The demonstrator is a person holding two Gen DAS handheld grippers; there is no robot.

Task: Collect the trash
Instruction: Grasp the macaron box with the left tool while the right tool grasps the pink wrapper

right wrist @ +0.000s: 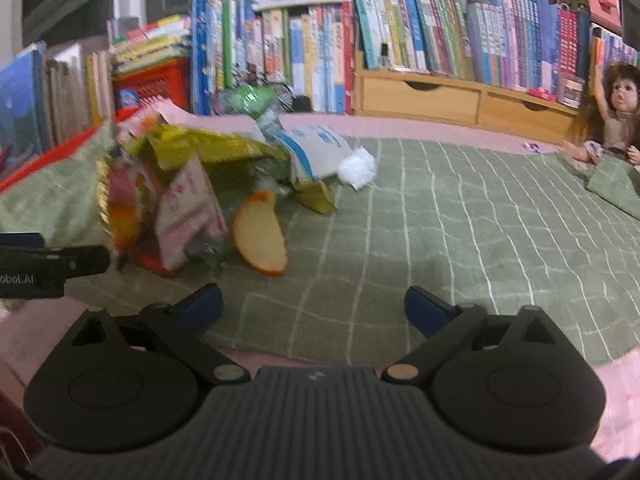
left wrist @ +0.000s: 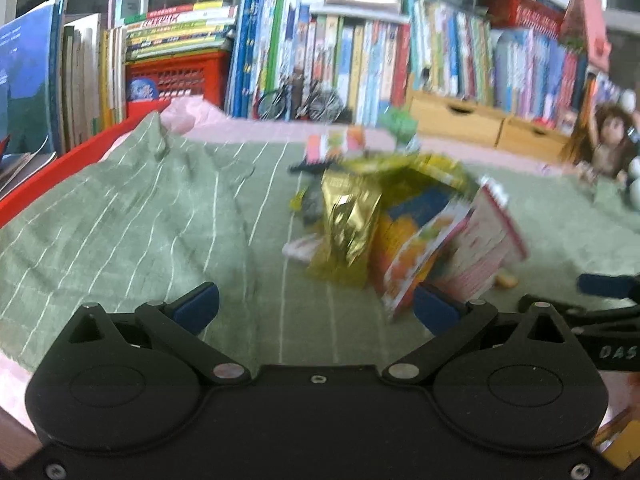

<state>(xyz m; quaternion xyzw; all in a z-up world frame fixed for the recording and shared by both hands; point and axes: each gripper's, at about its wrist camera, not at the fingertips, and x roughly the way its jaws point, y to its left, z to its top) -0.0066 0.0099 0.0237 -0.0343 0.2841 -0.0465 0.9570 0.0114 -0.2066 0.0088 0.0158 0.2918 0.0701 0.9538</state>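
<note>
The trash pile [left wrist: 400, 224] lies on a green cloth with white grid lines [left wrist: 160, 216], which is spread over a pink surface [right wrist: 616, 384]. In the left wrist view the pile sits ahead of the left gripper [left wrist: 316, 308] and offset toward its right finger; the nearest piece, a pink and orange wrapper [left wrist: 424, 256], reaches down to just beside that blue fingertip [left wrist: 434, 310], though the motion blur leaves contact undetermined. A gold foil bag [left wrist: 348, 220] stands in the middle of the pile, with a pink-striped packet [left wrist: 488, 236] at its right. The left gripper is spread wide and grips nothing. In the right wrist view the same pile [right wrist: 192, 184] lies ahead and to the left of the right gripper [right wrist: 312, 308], apart from both fingers. An orange-rimmed slice [right wrist: 260, 236] is the piece closest to the left fingertip [right wrist: 204, 306], with bare cloth between them. A white and blue bag [right wrist: 316, 152] and a crumpled white wad [right wrist: 358, 168] lie at the far right of the pile. The right gripper is likewise spread wide and empty; only cloth lies between its fingers. Behind the cloth stand rows of books [right wrist: 288, 52], a red basket [right wrist: 156, 80], wooden drawers [right wrist: 424, 96] and a doll [right wrist: 612, 120].
</note>
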